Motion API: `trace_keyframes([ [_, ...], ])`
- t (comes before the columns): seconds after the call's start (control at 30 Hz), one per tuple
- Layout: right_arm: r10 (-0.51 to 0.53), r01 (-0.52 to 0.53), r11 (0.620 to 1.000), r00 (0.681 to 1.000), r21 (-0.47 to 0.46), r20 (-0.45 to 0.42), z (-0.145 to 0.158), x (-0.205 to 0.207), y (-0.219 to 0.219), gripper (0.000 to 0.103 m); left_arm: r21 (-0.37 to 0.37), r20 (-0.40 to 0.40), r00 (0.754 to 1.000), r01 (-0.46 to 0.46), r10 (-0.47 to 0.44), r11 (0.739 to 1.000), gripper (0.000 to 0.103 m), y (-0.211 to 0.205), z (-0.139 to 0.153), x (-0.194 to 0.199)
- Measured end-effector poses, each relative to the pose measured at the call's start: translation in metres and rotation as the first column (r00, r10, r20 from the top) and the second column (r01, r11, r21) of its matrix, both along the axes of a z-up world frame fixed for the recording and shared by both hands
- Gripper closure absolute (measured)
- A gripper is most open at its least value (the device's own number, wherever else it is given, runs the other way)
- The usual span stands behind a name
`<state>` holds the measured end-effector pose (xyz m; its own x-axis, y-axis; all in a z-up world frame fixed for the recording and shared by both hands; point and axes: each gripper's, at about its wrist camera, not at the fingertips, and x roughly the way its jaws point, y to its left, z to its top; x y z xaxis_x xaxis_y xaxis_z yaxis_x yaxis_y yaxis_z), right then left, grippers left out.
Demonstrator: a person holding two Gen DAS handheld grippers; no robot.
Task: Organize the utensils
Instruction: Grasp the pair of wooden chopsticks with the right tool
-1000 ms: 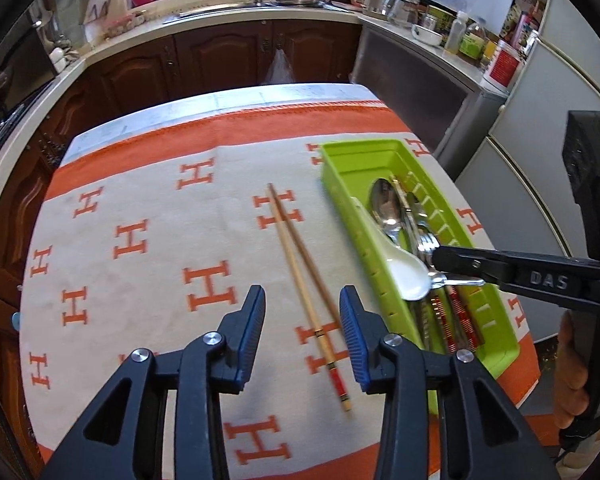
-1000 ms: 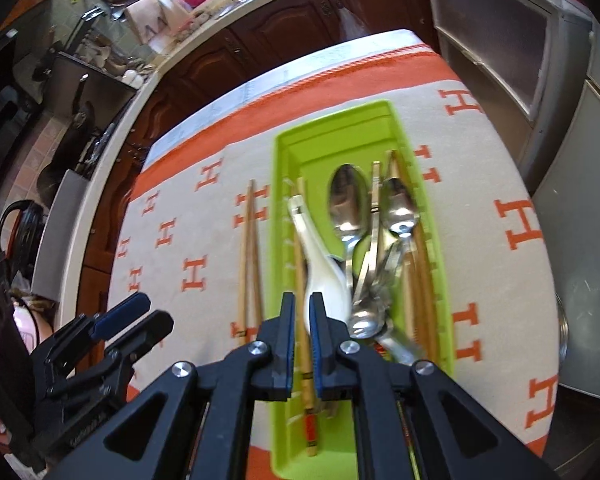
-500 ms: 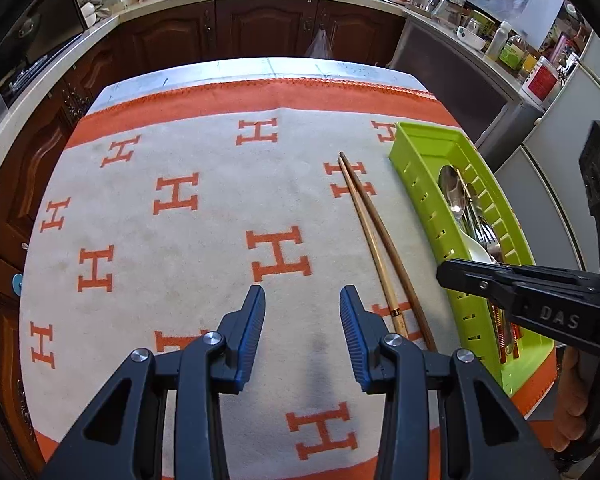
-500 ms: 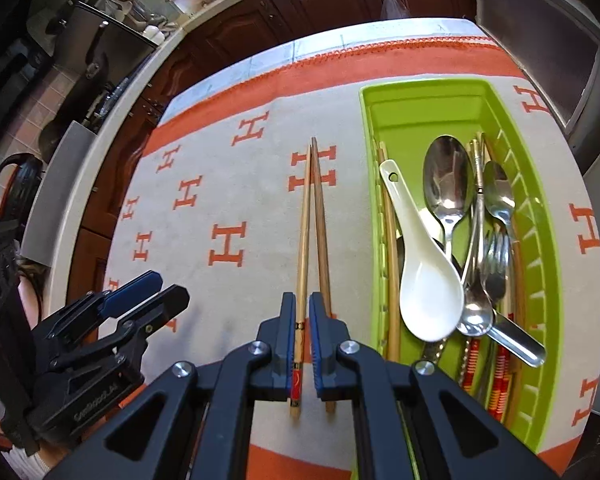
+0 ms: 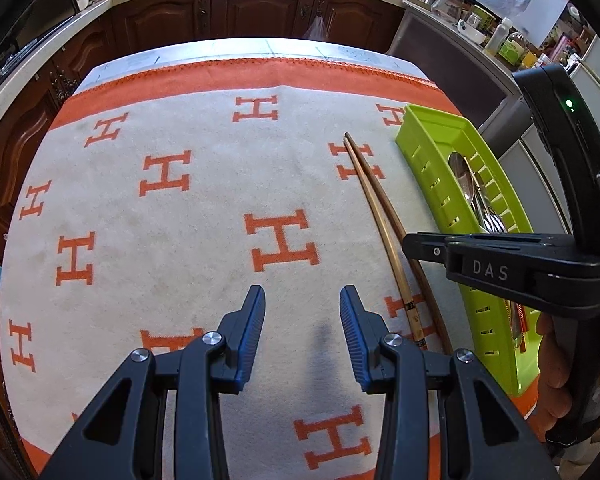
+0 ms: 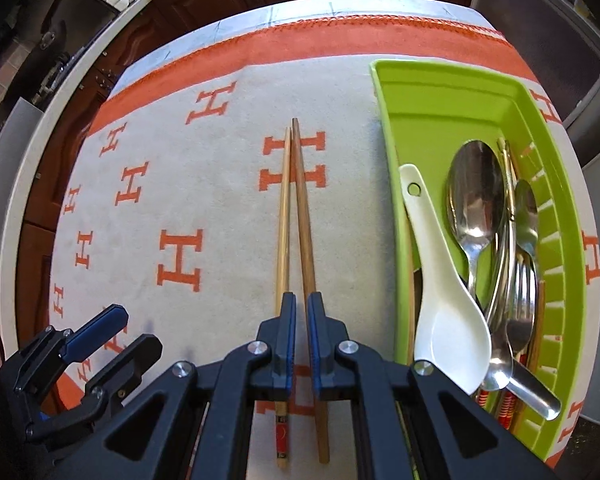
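Two wooden chopsticks (image 6: 294, 216) lie side by side on the cloth, left of the green utensil tray (image 6: 440, 104). The tray holds a white ceramic spoon (image 6: 440, 288), metal spoons (image 6: 476, 196), a fork and more chopsticks. My right gripper (image 6: 301, 304) hovers just above the chopsticks' middle, jaws nearly shut with a narrow gap and nothing between them. In the left wrist view the chopsticks (image 5: 384, 224) and tray (image 5: 432, 148) lie to the right. My left gripper (image 5: 302, 300) is open and empty above the cloth.
A white cloth with orange H marks (image 5: 156, 172) and an orange border covers the table. Dark wooden kitchen cabinets (image 5: 252, 12) stand behind it. A grey appliance (image 6: 540, 36) and a fridge stand past the table's right edge.
My right gripper has moved left, from over the tray to over the two chopsticks on the cloth. My left gripper has shifted left, away from the chopsticks.
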<state>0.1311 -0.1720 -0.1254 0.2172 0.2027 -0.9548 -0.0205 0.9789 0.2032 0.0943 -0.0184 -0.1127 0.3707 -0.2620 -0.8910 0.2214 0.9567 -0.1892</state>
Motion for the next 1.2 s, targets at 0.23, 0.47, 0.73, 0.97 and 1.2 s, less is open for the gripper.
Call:
trace_keyframes([
  [0.23,0.031,-0.033,0.991,0.999,-0.128,-0.021,-0.004,0.008,0.014,0.096,-0.021,-0.023,1.000,-0.009,0.008,1.000,0.066,0.005,-0.005,0.002],
  [0.47,0.061,-0.061,0.983,0.998,-0.171,-0.005,-0.005,0.005,0.022,0.096,-0.043,-0.019,1.000,0.018,-0.019,0.999,0.065,0.000,-0.002,0.001],
  [0.73,0.059,-0.058,0.998,0.998,0.020,-0.021,-0.004,-0.014,0.012,0.097,-0.050,-0.034,0.999,0.023,-0.025,0.998,0.065,-0.006,-0.002,0.002],
  [0.97,0.051,-0.052,0.997,0.999,0.053,0.012,-0.006,-0.024,0.013,0.096,-0.051,-0.035,0.999,0.020,-0.021,0.999,0.064,-0.008,-0.002,0.004],
  [1.2,0.030,-0.031,0.996,0.999,0.079,0.019,-0.011,-0.023,0.015,0.097,-0.053,-0.051,0.999,-0.003,0.000,0.999,0.064,-0.003,-0.005,0.006],
])
